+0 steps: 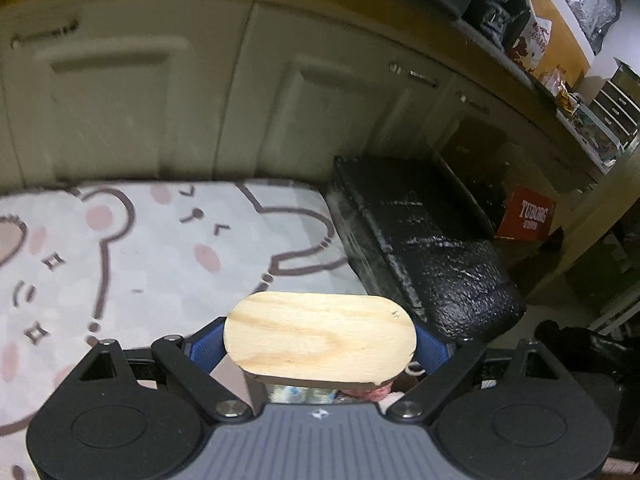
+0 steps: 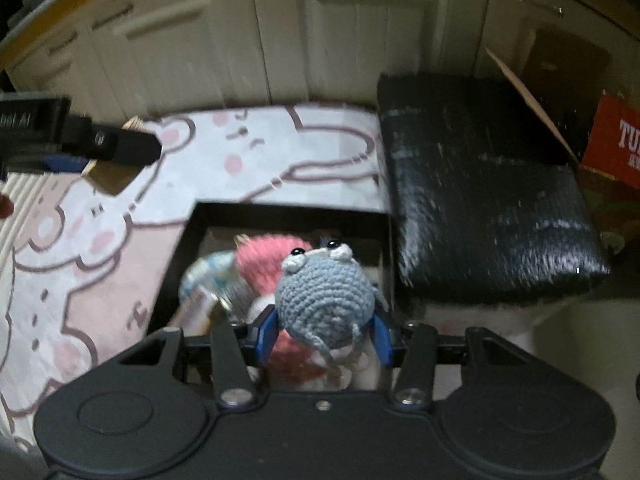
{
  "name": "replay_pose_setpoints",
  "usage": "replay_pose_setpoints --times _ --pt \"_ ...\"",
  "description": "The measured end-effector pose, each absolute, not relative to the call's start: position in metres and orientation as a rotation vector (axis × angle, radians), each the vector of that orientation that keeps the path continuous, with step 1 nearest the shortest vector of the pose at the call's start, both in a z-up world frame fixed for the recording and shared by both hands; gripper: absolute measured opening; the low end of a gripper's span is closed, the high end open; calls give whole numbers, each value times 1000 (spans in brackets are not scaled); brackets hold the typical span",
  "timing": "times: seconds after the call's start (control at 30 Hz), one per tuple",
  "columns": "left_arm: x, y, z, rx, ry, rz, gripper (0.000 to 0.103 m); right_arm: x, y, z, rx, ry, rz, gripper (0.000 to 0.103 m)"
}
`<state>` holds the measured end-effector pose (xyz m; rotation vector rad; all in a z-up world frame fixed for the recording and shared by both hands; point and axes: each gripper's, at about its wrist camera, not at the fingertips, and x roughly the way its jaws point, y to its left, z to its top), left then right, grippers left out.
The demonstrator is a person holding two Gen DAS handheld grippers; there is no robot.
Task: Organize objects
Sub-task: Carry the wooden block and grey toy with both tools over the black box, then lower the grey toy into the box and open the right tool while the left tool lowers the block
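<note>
My way down into the box (image 2: 192, 240) is crowded by toys (image 2: 272, 260), black case (image 2: 480, 200) tight on its right, open rug (image 2: 120, 240) to its left.

Both views sit on hand-held tongs and look steeply down and forward along their fingers, close above the floor. Each faces the cream cabinet doors (image 1: 132, 92). They share the bear-print rug (image 1: 132, 264), the black padded block (image 1: 424, 240) and the red carton (image 1: 528, 216); the right view also catches the left tongs (image 2: 100, 144).
</note>
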<state>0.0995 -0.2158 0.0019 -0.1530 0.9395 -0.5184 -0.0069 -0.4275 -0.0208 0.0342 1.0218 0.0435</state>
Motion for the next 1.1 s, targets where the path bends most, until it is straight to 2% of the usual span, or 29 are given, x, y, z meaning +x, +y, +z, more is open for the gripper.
replay_pose_setpoints --times 0.5,0.57,0.67,0.8,0.87,0.93,1.1 --pt "128 -234 -44 -240 1088 -497 94 -12 -427 -53 -92 1176 52 50" --pt "129 -234 -49 -242 1105 -469 99 -13 -424 -54 -115 1185 57 52" --pt "130 -233 -49 -225 1100 -465 99 -13 -424 -49 -118 1170 57 63" --pt "130 -230 -47 -210 1090 -455 99 -14 -425 -37 -109 1143 59 63" --pt "129 -229 -46 -201 1085 -446 99 -15 -425 -29 -107 1123 54 61" --pt "129 -228 -46 -180 1078 -432 99 -16 -426 -21 -92 1098 44 52" --pt "130 -222 -47 -91 1050 -357 98 -11 -433 -12 -26 1055 13 38"
